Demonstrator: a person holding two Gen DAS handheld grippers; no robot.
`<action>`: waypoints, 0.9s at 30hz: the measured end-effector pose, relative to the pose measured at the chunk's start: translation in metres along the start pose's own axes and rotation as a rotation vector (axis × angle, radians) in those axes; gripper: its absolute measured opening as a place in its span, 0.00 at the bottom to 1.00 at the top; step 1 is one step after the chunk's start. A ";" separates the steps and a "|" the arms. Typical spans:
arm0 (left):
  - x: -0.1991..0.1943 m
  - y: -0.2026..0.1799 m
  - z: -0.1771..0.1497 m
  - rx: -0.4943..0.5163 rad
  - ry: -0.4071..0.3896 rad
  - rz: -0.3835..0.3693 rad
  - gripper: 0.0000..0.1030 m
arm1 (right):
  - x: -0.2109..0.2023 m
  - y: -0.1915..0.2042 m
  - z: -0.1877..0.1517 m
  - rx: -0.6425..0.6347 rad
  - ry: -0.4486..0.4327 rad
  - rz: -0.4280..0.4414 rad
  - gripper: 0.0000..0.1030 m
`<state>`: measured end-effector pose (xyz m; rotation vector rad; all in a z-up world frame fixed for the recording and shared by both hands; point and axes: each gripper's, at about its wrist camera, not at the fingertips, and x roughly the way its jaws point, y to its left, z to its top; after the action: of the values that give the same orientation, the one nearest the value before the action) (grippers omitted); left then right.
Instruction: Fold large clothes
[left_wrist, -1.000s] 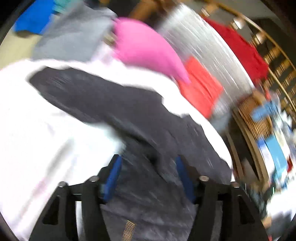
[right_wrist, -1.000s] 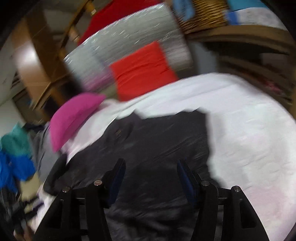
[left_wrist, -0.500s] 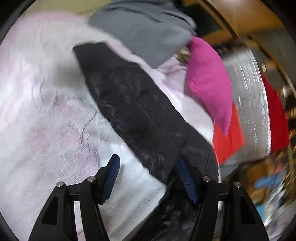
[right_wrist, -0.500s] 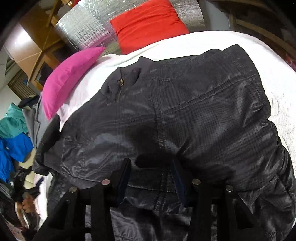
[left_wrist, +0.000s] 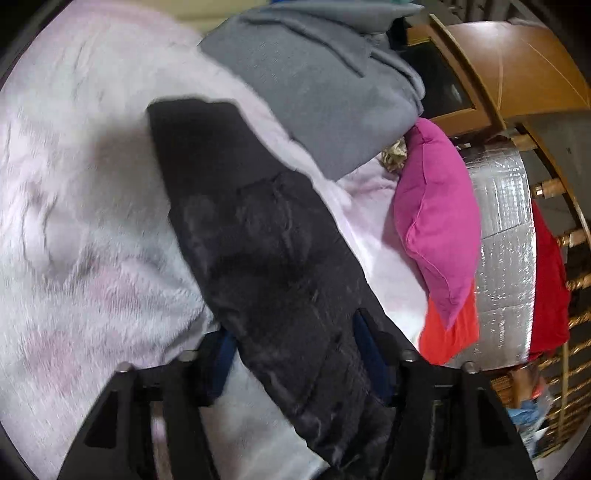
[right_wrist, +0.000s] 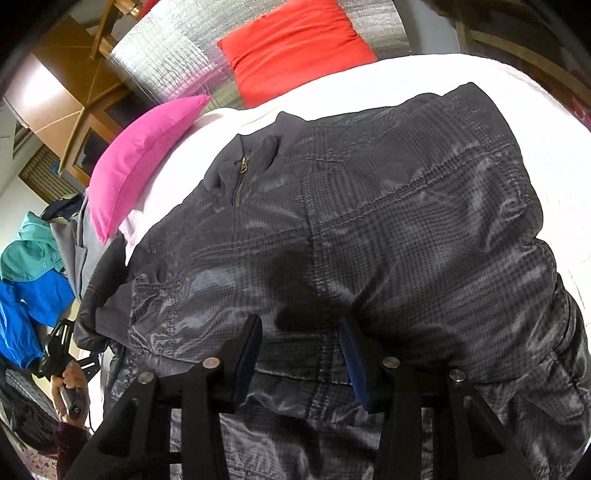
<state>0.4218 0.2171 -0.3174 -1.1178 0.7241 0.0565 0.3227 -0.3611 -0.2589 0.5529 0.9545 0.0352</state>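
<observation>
dark jacket (right_wrist: 369, 229) between right gripper (right_wrist: 301, 354) jaws

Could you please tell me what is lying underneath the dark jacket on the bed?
The dark jacket lies on a white, faintly pink bedspread, visible around it. Whatever sits directly beneath the jacket is covered.

- The jacket (right_wrist: 388, 229) is dark charcoal with a fine check pattern and a brass-coloured zip pull.
- The bed cover (left_wrist: 74, 229) is white with faint pink patches.
- One pillow (right_wrist: 136, 158) is bright magenta.
- The cushion (right_wrist: 295, 48) is orange-red.
- The panel (right_wrist: 166, 55) behind it is shiny silver with a grid.
- The folded garment (left_wrist: 317, 81) is plain grey.
- Both grippers are black with blue pads (right_wrist: 356, 365).
</observation>
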 end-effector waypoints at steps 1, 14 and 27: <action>0.002 -0.003 0.001 0.036 -0.010 0.025 0.23 | 0.000 0.000 0.000 -0.001 0.000 0.000 0.46; -0.047 -0.106 -0.049 0.400 -0.112 -0.102 0.07 | -0.018 -0.009 0.006 0.064 -0.052 0.033 0.46; -0.022 -0.196 -0.238 0.807 0.191 -0.263 0.06 | -0.057 -0.047 0.015 0.191 -0.166 0.037 0.46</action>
<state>0.3619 -0.0643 -0.2049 -0.4322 0.6678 -0.5312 0.2916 -0.4233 -0.2304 0.7384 0.7896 -0.0686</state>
